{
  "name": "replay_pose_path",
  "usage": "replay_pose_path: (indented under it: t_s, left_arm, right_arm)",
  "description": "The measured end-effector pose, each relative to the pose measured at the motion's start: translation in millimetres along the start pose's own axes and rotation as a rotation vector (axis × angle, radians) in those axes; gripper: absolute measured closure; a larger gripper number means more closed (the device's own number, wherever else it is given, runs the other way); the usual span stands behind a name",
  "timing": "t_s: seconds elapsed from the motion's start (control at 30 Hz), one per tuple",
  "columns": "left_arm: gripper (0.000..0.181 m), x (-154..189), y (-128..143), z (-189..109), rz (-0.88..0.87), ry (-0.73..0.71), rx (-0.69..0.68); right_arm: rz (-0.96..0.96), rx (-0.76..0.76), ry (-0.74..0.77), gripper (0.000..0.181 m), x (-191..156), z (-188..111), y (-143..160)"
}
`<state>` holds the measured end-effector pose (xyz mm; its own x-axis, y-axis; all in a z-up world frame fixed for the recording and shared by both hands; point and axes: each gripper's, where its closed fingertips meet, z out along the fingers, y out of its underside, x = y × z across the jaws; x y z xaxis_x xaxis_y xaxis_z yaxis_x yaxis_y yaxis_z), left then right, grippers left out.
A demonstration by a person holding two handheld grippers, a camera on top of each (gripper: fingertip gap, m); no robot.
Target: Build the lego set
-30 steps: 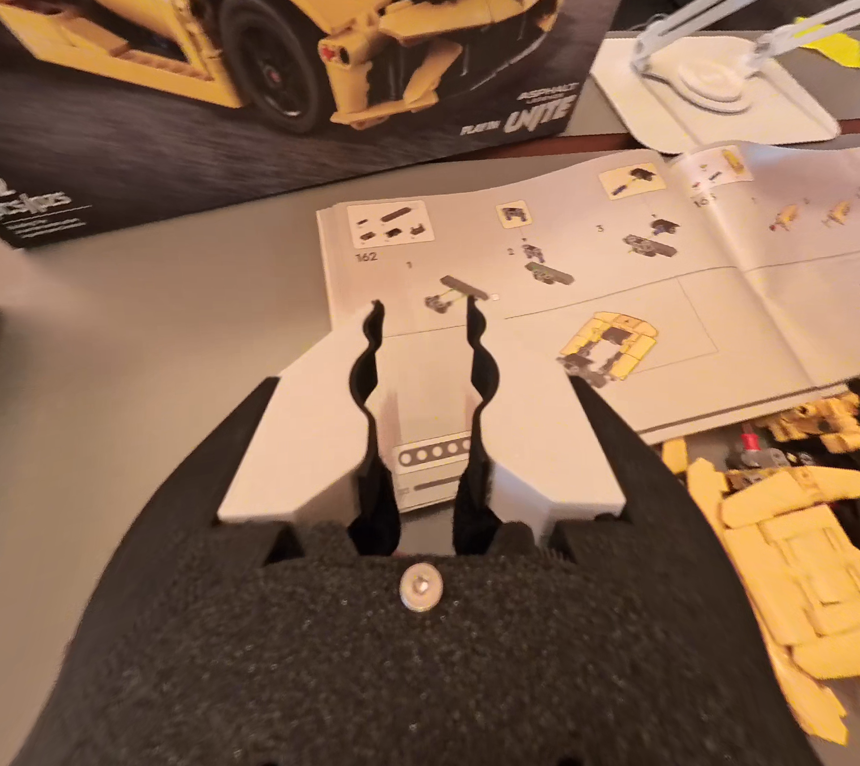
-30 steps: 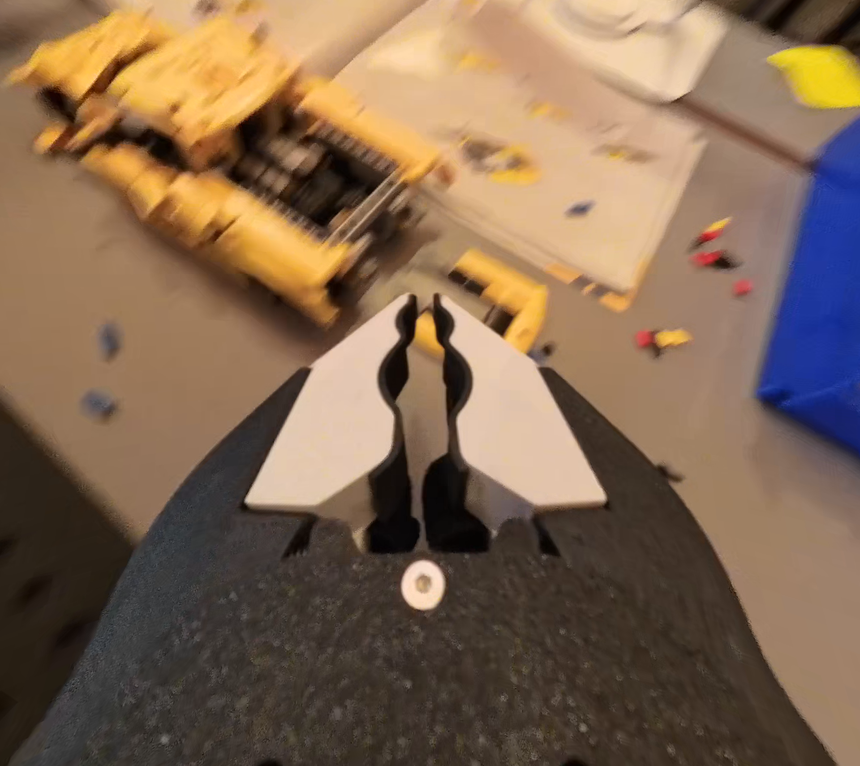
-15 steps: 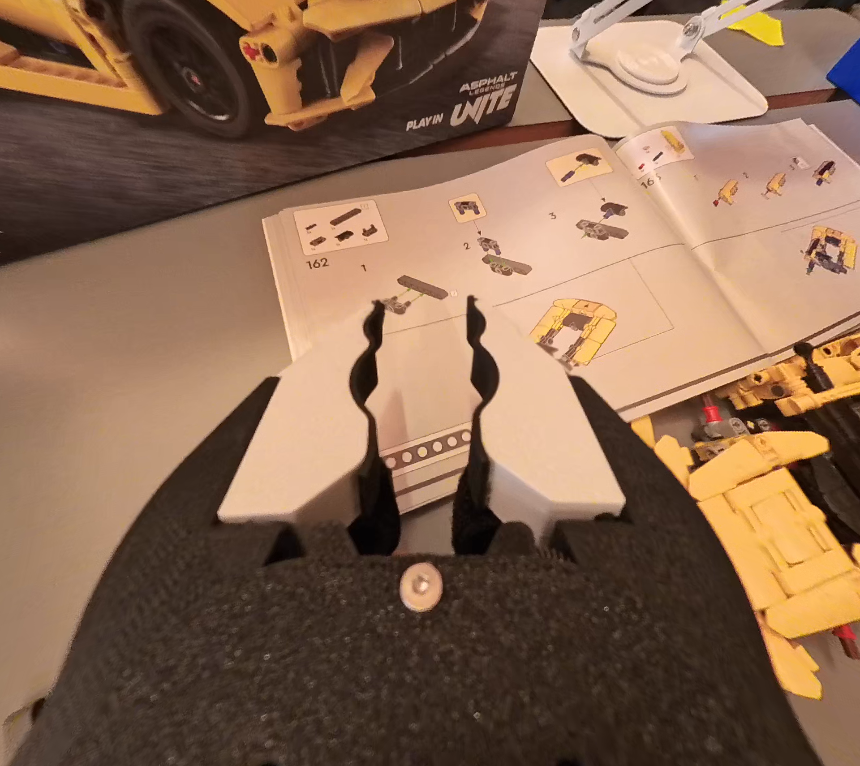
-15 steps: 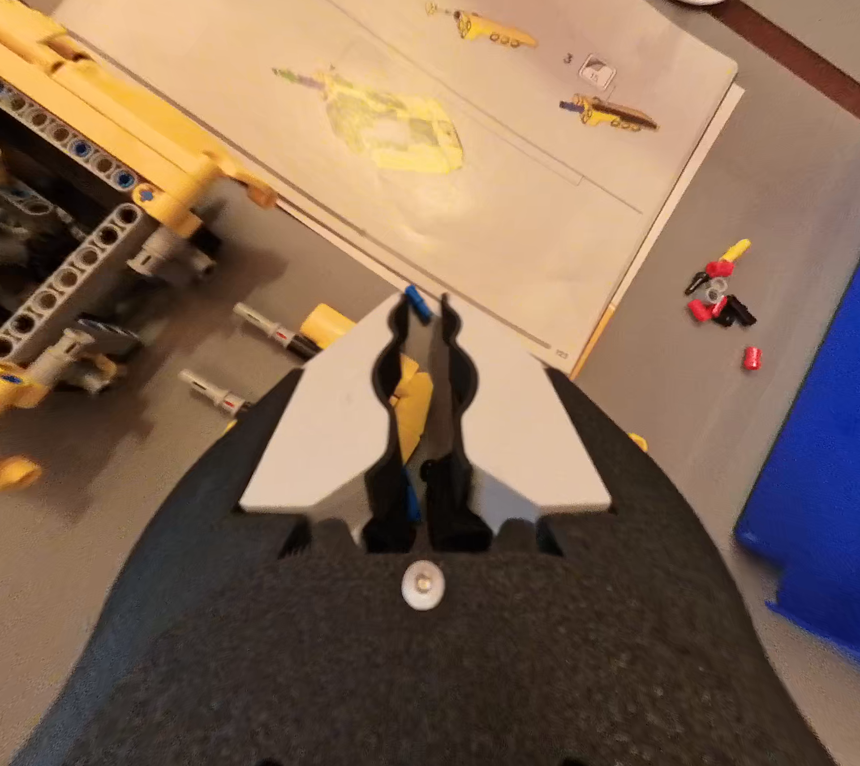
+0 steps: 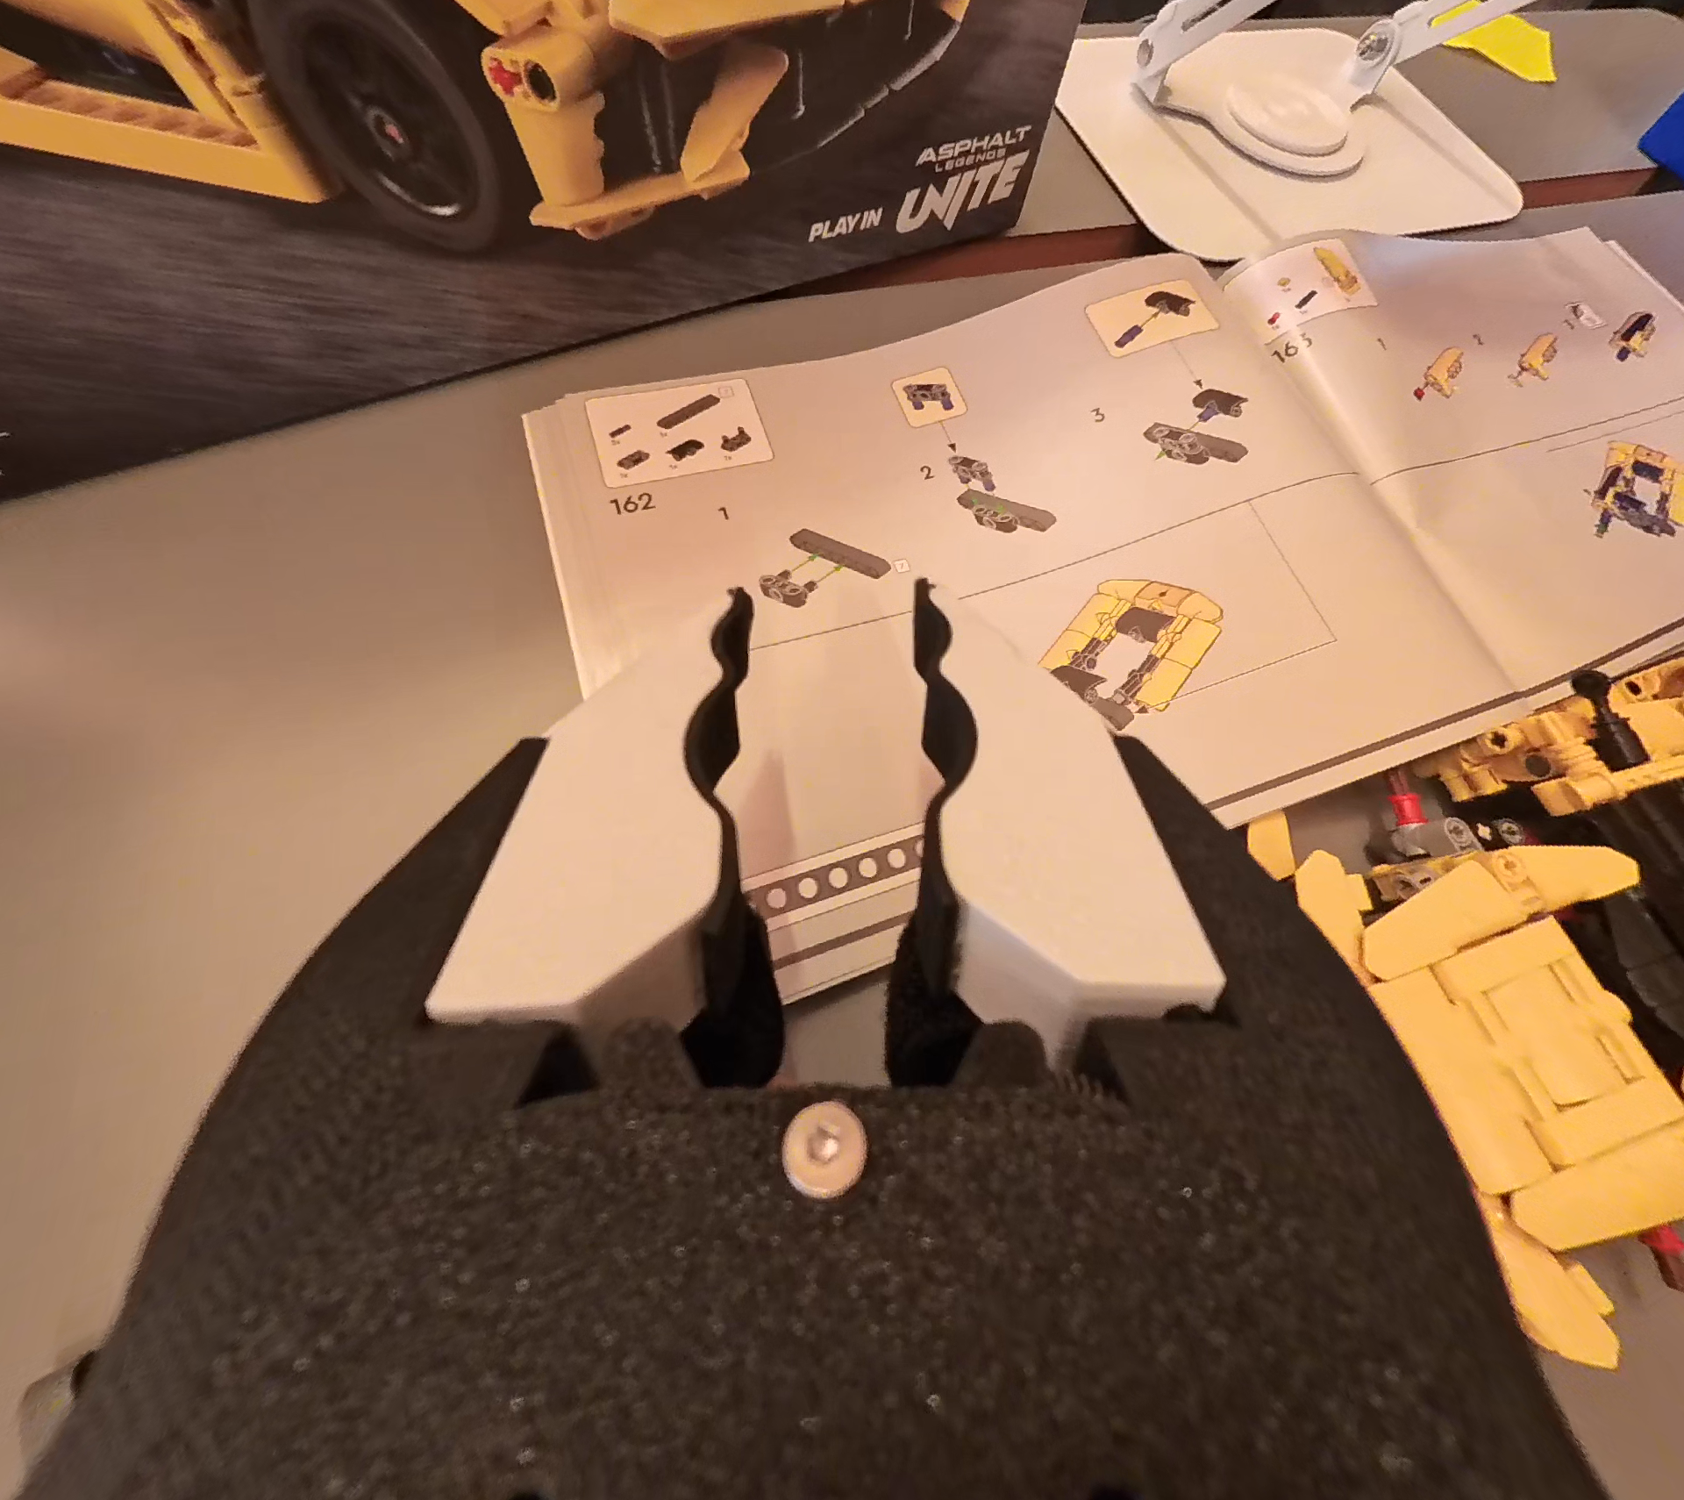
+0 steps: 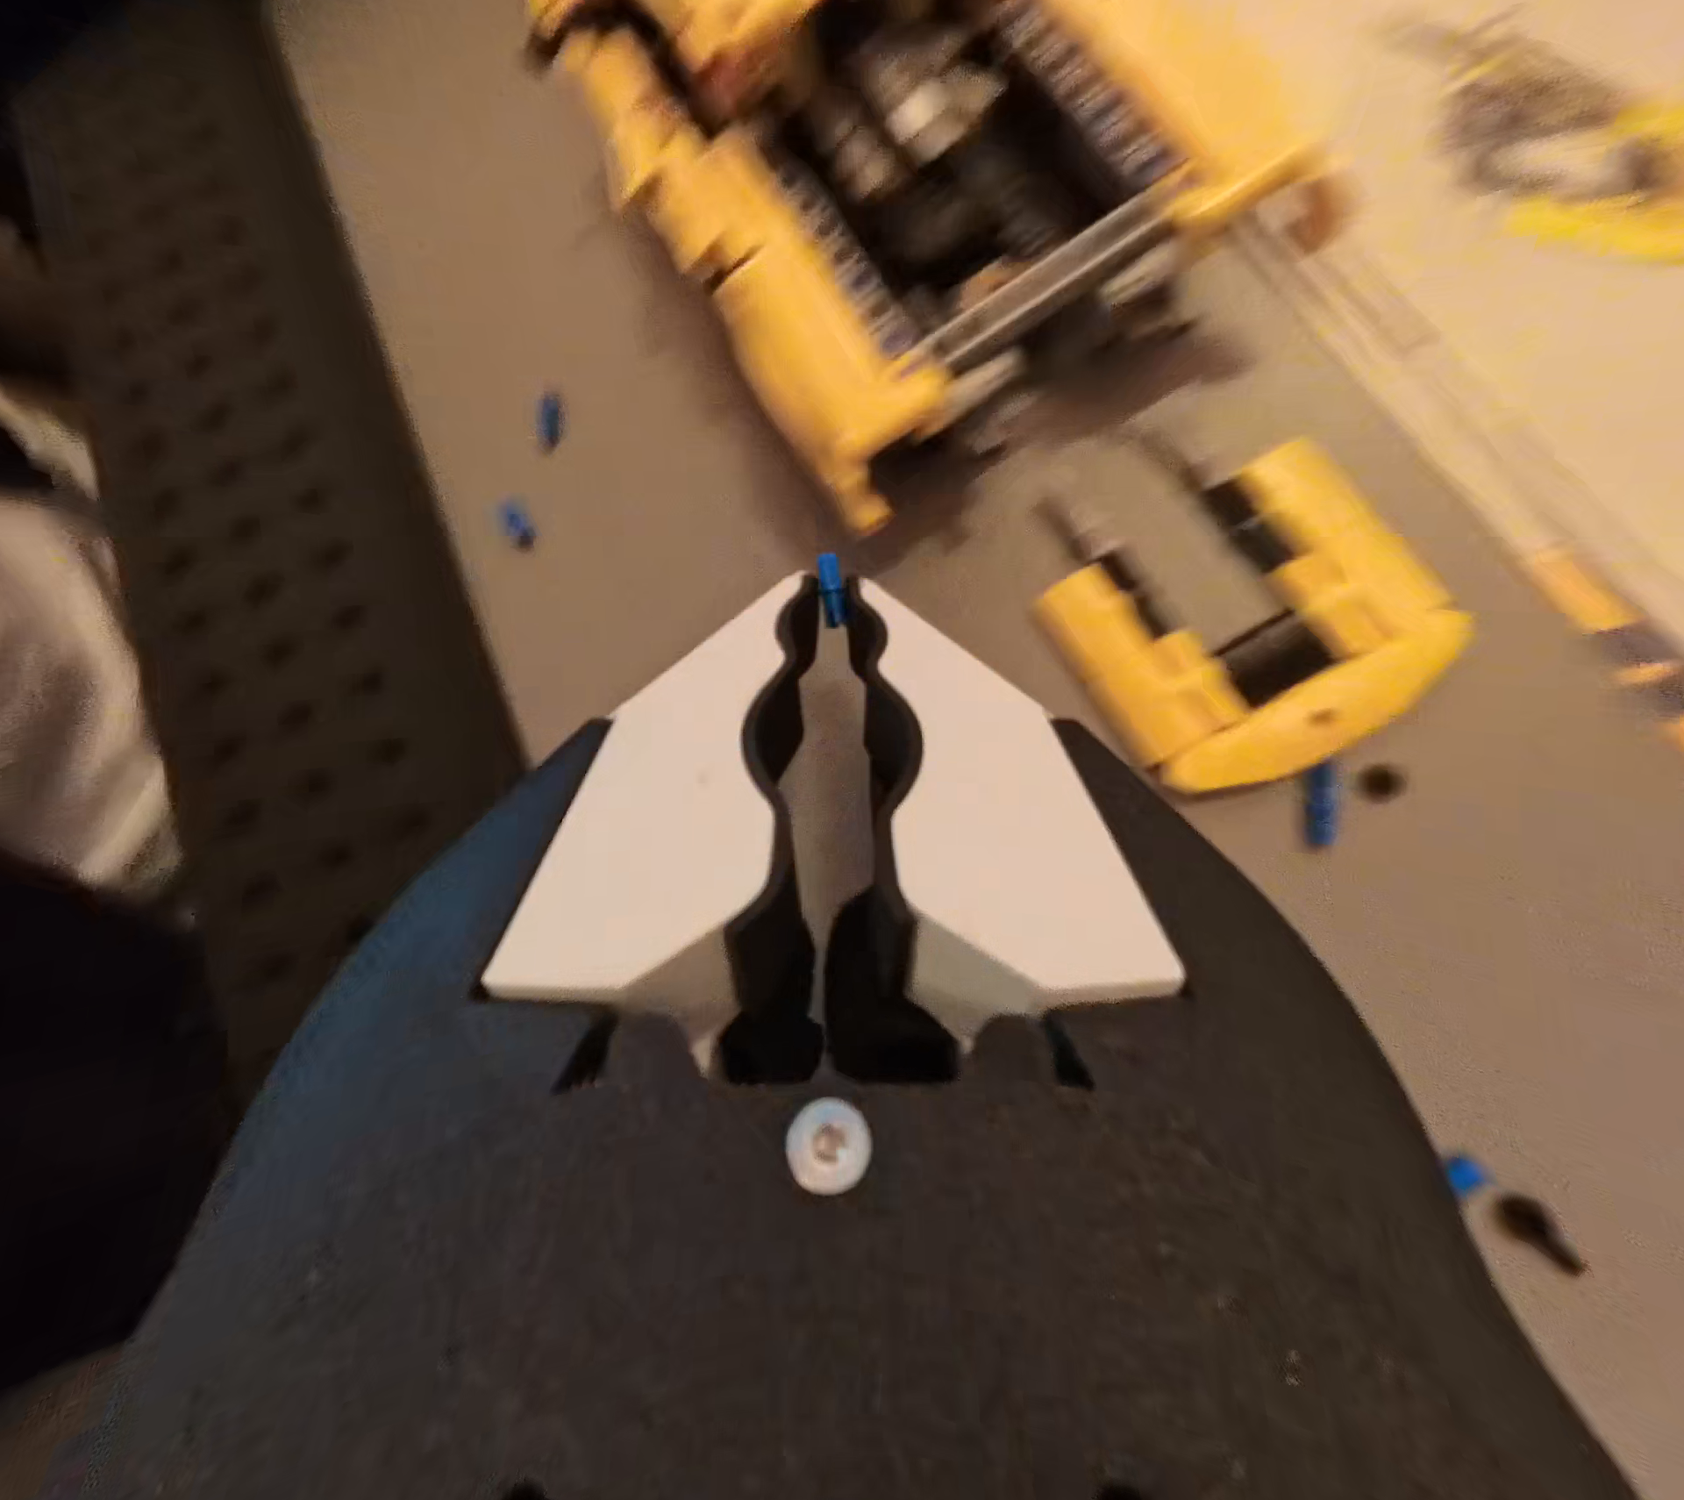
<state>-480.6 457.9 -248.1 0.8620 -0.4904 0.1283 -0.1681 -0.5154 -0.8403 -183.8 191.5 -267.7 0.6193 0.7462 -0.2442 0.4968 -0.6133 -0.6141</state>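
Two grippers: left gripper [image 5: 831, 609] hangs over the booklet [image 5: 1139, 508] with its jaws apart and nothing between them; right gripper [image 6: 831, 601] has its tips pinched on a small blue pin [image 6: 830, 579].
Pin: stands upright between the right tips, its top poking just past them, above the grey table [image 6: 656, 508]; the right view is motion-blurred.
Car body: the big yellow chassis [image 6: 875, 180] lies at 12 to 1 o'clock of the right tips, with gears and beams exposed in its middle; in the left view it sits at 4 o'clock, just beside the booklet's lower edge.
Sub-assembly: a smaller yellow frame [image 6: 1276, 636] lies apart from the chassis, at 3 o'clock of the right tips, not yet joined.
Loose parts: spare blue pins [image 6: 1319, 805] lie near the frame, others [image 6: 516, 523] at 10 o'clock.
Box: box [image 5: 456, 89] stands at 11 o'clock of the left gripper, behind the booklet; a white lamp base [image 5: 1276, 135] at 1 o'clock.
Done, as I judge: much of the chassis and body panelling, plus one side module.
Left, as I judge: seating this pin, attaching the frame, and closing the open middle; I see no wheels fitted, though blur hides much.
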Motion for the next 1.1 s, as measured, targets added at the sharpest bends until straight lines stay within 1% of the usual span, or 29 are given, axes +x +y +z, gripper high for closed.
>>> replay_pose_path:
  t_s: [0.07,0.13,0.17,0.2,0.27,0.33,0.4,0.47,0.5,0.57,0.63,0.7,0.73,0.77,0.8,0.83,0.9,0.97,1.03,1.07,1.1]
  left_arm:
    - [0.146,1,1,0,0.002,0.004,-0.005]
    - [0.146,4,2,1,0.006,0.011,-0.011]
    - [0.146,5,2,2,0.008,0.016,-0.014]
    - [0.146,7,2,2,0.011,0.023,-0.015]
    - [0.146,9,1,2,0.021,0.039,-0.014]
    - [0.146,9,-7,-8,0.024,0.059,-0.002]
    - [0.146,14,-23,-37,0.009,0.132,0.052]
    - [0.146,13,-34,-84,-0.012,0.212,0.098]
    - [0.146,5,-33,-110,-0.003,0.206,0.107]
    - [0.146,-25,-20,-161,0.039,0.109,0.091]
    - [0.146,-55,11,-204,0.090,-0.025,0.015]
    - [0.146,-81,57,-234,0.124,-0.154,-0.126]
    - [0.146,-89,82,-243,0.116,-0.199,-0.200]
    - [0.146,-90,105,-249,0.105,-0.201,-0.269]
    - [0.146,-87,124,-252,0.094,-0.183,-0.314]
    - [0.147,-85,137,-252,0.069,-0.165,-0.326]
    - [0.147,-78,147,-243,-0.023,-0.110,-0.309]
    - [0.147,-76,141,-221,-0.118,-0.081,-0.286]
    - [0.147,-93,130,-195,-0.184,-0.191,-0.279]
    - [0.147,-98,122,-181,-0.198,-0.218,-0.280]
    - [0.147,-98,114,-168,-0.205,-0.217,-0.278]
  right_arm:
    - [-0.060,-0.067,0.011,0.176,-24,12,23]
    - [-0.121,-0.066,0.087,0.176,-32,25,34]
    - [-0.155,-0.065,0.140,0.175,-30,29,36]
    - [-0.170,-0.023,0.182,0.175,-28,30,30]
    - [-0.165,-0.013,0.202,0.175,-27,35,28]
    - [-0.148,-0.005,0.201,0.175,-27,35,27]
    - [-0.134,0.025,0.189,0.171,-28,35,26]
    - [-0.109,0.054,0.186,0.151,-30,32,23]
    - [-0.107,0.091,0.176,0.150,-32,29,19]
    - [-0.103,0.188,0.180,0.150,-31,22,6]
    - [-0.078,0.292,0.210,0.150,-24,17,-7]
    - [-0.035,0.366,0.212,0.154,-19,17,-15]
    - [-0.020,0.399,0.206,0.154,-19,19,-19]
    - [-0.020,0.429,0.199,0.153,-21,19,-24]
    - [-0.039,0.446,0.208,0.152,-22,18,-27]
    - [-0.055,0.453,0.233,0.152,-21,15,-28]
    - [-0.067,0.466,0.254,0.155,-19,12,-29]
    - [-0.051,0.464,0.244,0.155,-18,14,-29]
    - [-0.047,0.454,0.234,0.155,-19,16,-28]
    - [-0.048,0.449,0.233,0.155,-19,17,-27]
    - [-0.049,0.443,0.235,0.155,-19,18,-25]
